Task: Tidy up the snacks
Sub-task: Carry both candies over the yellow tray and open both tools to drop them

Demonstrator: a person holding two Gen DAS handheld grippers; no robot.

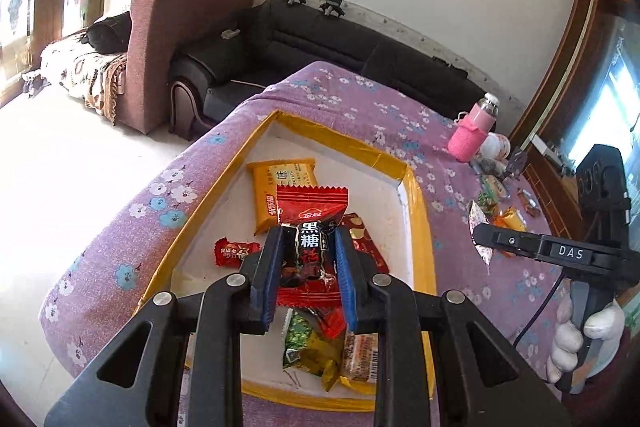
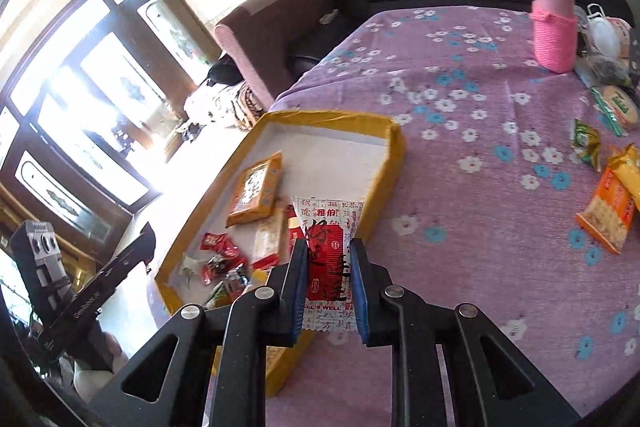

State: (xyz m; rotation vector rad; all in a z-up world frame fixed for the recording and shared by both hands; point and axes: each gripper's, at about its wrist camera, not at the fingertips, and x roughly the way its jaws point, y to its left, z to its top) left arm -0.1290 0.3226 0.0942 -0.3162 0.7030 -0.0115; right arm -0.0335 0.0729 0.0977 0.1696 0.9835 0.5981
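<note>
My left gripper (image 1: 308,233) is shut on a red and black candy packet (image 1: 310,223) and holds it above the yellow-rimmed white box (image 1: 418,211). The box holds an orange packet (image 1: 284,187), a small red candy (image 1: 234,251) and green and red packets (image 1: 308,343). My right gripper (image 2: 328,245) is shut on a white and red snack packet (image 2: 328,255), held over the box's right rim (image 2: 386,179). The right gripper also shows in the left wrist view (image 1: 480,233), to the right of the box.
The box sits on a purple flowered tablecloth (image 2: 460,155). Loose snacks lie at the right: orange cracker packets (image 2: 612,203), a green packet (image 2: 586,143), a round biscuit pack (image 2: 618,107). A pink-sleeved bottle (image 2: 554,23) stands at the back. Sofas (image 1: 320,43) stand beyond the table.
</note>
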